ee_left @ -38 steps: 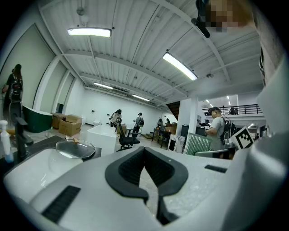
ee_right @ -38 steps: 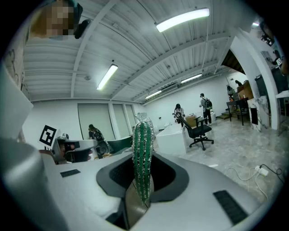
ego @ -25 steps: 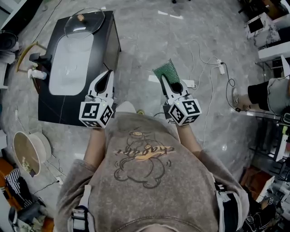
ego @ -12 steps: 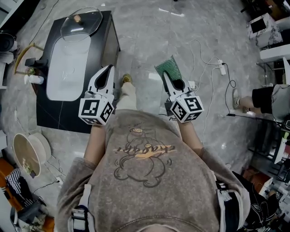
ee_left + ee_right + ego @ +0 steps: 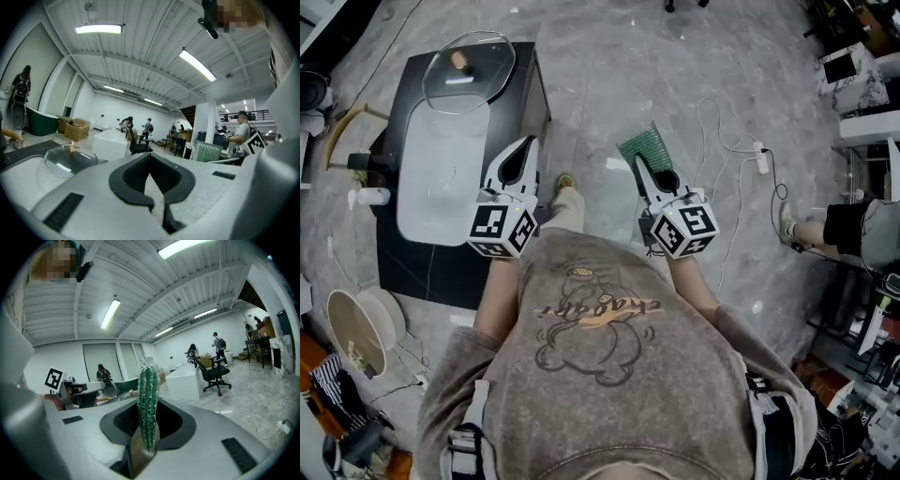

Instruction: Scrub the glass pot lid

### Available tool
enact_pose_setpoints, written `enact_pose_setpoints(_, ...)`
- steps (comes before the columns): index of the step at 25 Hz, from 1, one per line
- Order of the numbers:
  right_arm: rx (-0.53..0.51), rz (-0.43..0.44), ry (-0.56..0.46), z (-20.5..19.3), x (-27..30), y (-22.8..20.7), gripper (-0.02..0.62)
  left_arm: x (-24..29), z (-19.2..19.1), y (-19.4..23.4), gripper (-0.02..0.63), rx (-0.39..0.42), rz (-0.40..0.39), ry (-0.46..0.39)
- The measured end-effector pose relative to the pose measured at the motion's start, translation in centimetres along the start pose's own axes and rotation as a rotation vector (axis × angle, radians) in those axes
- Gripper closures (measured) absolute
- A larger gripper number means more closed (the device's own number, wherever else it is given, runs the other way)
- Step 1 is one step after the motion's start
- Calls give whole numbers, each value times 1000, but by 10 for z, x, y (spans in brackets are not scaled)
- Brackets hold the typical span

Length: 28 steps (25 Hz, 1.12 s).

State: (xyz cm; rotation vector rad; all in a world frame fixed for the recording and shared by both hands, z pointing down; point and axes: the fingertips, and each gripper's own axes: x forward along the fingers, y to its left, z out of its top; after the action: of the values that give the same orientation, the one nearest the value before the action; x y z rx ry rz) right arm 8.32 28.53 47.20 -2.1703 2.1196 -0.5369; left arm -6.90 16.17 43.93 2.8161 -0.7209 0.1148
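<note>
Both now nearer the upper-left glass pot lid [image 5: 469, 61]: left gripper [image 5: 528, 144] pressed together empty, right gripper [image 5: 637, 161] pinching green scouring pad [image 5: 646, 144].

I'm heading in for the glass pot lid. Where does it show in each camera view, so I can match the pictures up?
Head view: glass pot lid at upper left, on the black counter, at the far end of the white sink.
Left gripper view: lower left, left of the jaws.
Right gripper view: not in it.
Shared landmark: green scouring pad, right of centre in the left gripper view, centre in the right gripper view.
</note>
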Motion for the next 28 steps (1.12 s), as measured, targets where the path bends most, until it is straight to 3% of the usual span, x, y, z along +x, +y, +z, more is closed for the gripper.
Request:
enact_pose_setpoints(12, -39, 73, 22, 80, 162, -16, 508, 101, 71, 119, 597, -28, 52, -23)
enact_pose_setpoints(22, -40, 134, 52, 98, 242, -16, 508, 128, 87, 183, 597, -61, 130, -20)
enact_pose_setpoints(28, -45, 239, 84, 105, 288, -12, 508, 135, 95, 204, 597, -66, 219, -39)
